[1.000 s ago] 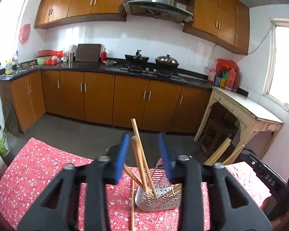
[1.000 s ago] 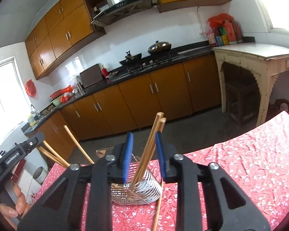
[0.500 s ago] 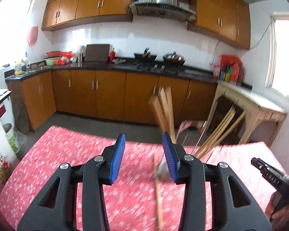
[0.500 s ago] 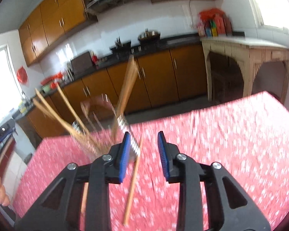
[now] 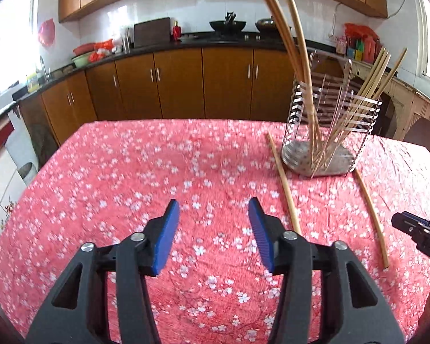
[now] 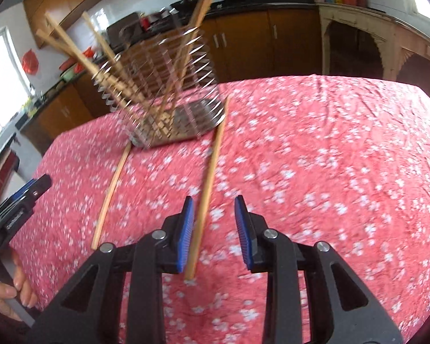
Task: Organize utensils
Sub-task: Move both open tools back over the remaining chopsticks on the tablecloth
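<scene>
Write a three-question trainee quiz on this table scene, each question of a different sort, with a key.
1. True or false: the wire holder lies tipped over on the tablecloth.
2. How many loose chopsticks lie flat on the tablecloth?
3. Which fits the right gripper?
A. clamped on a spoon
B. jaws apart over a loose chopstick
C. inside the holder

Key
1. False: it stands upright with chopsticks in it.
2. Two: one on each side of the holder, the second chopstick lying nearer the left gripper.
3. B: the chopstick runs between the opening jaws, close to one pad, not yet gripped.
</scene>
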The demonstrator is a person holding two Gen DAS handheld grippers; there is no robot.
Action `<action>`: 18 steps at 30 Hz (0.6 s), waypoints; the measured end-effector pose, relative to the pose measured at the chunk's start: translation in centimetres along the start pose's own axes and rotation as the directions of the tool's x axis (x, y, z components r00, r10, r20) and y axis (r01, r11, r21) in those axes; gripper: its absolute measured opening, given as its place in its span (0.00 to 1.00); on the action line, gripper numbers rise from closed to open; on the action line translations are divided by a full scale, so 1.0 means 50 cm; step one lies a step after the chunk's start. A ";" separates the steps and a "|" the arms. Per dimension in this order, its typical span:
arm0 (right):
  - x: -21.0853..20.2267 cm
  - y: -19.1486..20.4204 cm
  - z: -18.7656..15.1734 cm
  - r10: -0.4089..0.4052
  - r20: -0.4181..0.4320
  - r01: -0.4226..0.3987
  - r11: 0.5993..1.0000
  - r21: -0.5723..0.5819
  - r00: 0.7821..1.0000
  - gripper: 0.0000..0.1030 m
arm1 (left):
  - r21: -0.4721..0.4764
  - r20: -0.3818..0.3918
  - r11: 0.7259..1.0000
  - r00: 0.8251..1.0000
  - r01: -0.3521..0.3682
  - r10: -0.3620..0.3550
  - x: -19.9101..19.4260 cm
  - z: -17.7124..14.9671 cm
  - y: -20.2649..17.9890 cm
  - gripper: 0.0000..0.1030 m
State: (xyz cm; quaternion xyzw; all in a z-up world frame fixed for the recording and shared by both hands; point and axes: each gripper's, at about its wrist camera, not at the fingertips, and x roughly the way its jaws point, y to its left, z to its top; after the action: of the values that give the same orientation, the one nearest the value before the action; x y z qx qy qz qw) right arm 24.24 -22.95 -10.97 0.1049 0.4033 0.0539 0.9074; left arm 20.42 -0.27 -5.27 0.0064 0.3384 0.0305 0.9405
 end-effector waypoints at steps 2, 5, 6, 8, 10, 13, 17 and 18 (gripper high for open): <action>0.010 0.017 -0.004 -0.011 -0.016 0.011 1.000 -0.029 1.000 0.34 | -0.004 -0.017 1.000 1.000 0.004 -0.004 0.009 -0.008 0.002 0.52; 0.032 0.035 -0.006 -0.032 -0.039 0.030 0.998 -0.052 0.999 0.34 | -0.014 -0.042 1.000 0.999 0.009 -0.010 0.021 -0.016 0.002 0.52; 0.037 0.037 -0.005 -0.036 -0.047 0.033 0.998 -0.055 0.998 0.34 | -0.016 -0.046 1.000 0.999 0.009 -0.010 0.023 -0.022 0.002 0.52; 0.048 0.040 -0.007 -0.049 -0.059 0.045 0.997 -0.064 0.997 0.33 | -0.019 -0.052 1.000 0.999 0.009 -0.010 0.026 -0.027 0.000 0.53; 0.051 0.047 -0.009 -0.064 -0.051 0.060 0.995 -0.081 0.997 0.32 | -0.017 -0.055 1.000 0.998 0.006 -0.007 0.030 -0.031 -0.001 0.53; 0.051 0.046 -0.010 -0.068 -0.049 0.064 0.995 -0.078 0.996 0.32 | -0.023 -0.065 1.000 0.998 0.009 -0.010 0.035 -0.034 0.000 0.53; 0.052 0.051 -0.014 -0.081 -0.044 0.077 0.993 -0.089 0.996 0.32 | -0.024 -0.068 1.000 0.998 0.012 -0.013 0.034 -0.035 -0.002 0.53; 0.052 0.054 -0.016 -0.088 -0.041 0.084 0.992 -0.096 0.995 0.32 | -0.025 -0.068 1.000 0.998 0.013 -0.014 0.037 -0.034 -0.001 0.53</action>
State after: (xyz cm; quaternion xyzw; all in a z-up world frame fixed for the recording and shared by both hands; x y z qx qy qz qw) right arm 25.37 -19.74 -12.72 0.0431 0.4247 0.0362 0.9036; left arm 20.76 -0.23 -7.72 -0.0087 0.3700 0.0285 0.9285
